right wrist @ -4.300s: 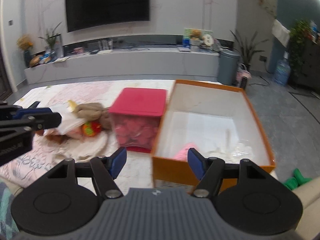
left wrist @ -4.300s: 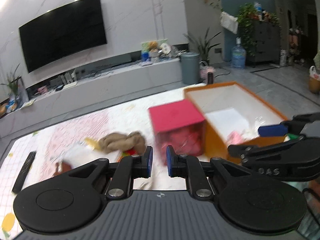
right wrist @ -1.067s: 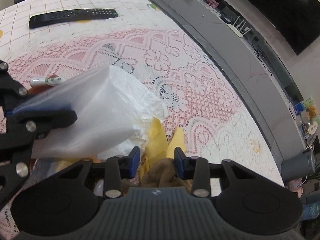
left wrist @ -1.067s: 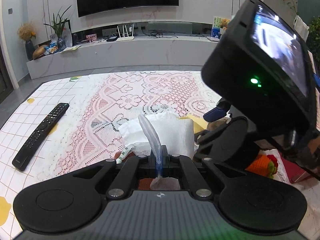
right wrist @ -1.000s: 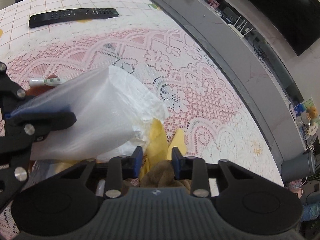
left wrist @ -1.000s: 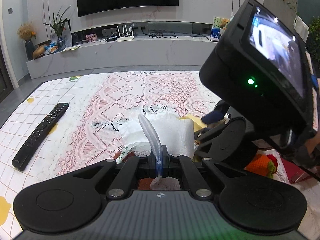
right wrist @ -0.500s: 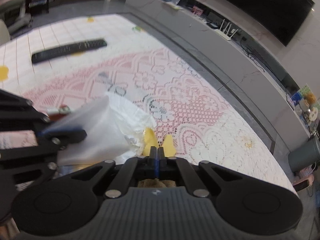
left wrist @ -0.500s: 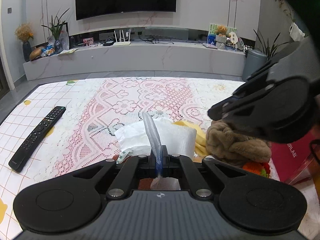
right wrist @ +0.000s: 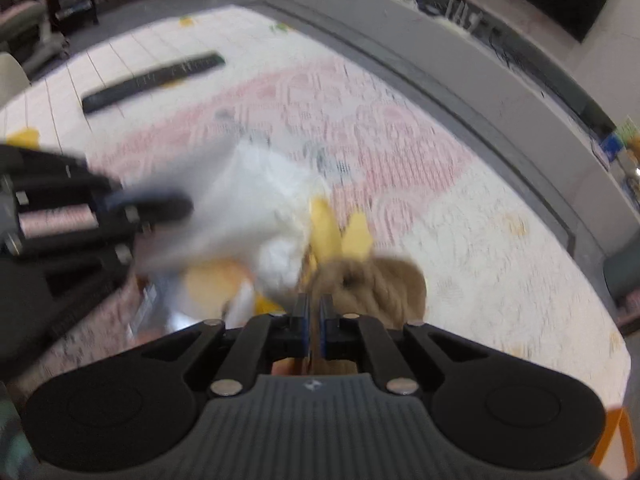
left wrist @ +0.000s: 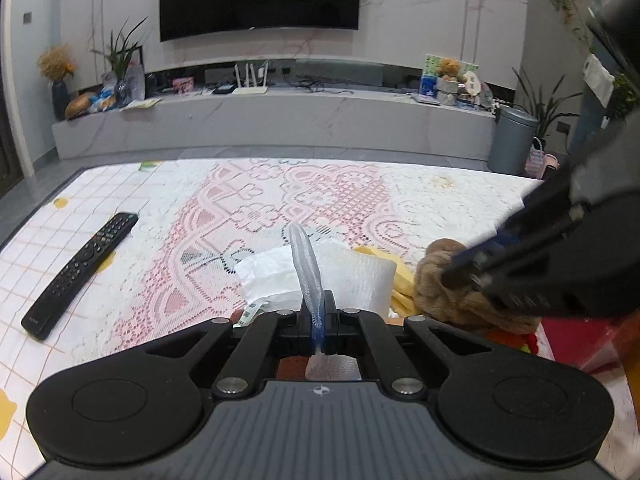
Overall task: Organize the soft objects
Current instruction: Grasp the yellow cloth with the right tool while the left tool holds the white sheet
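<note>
Two tools: both clamped on soft things, none of which is yet put away in these views
Remote (left wrist: 80, 270): black, lying near the left edge of the tabletop (left wrist: 168, 200), well apart from the pile; not soft, so judged no part of the job
Left tool (left wrist: 319, 312): clenched on a thin fold of the clear plastic bag (left wrist: 306, 268), which stands up between the pads; the tool is angled down toward the tabletop's near middle
White bundle (left wrist: 344, 276): crumpled white sheet or bag just beyond the left tool, resting on the lace cloth, touching a yellow soft piece (left wrist: 400, 288) to its right
Brown plush (left wrist: 448, 288): furry, at the right of the pile, just beside the yellow piece
Right tool (right wrist: 314, 332): its jaws, nearly together, have just been opening a little, with the brown plush pinched between them; it points steeply down and comes in from the right edge of the left wrist view; the right wrist view is blurred
Orange-red soft thing (left wrist: 508, 338): partly hidden under the plush, untouched
Red container (left wrist: 576, 340): at the right edge, only a corner showing; contents cannot be told
Progress: early, judged; the plush looks like the item in hand, and the bundle, yellow piece and orange-red thing remain
</note>
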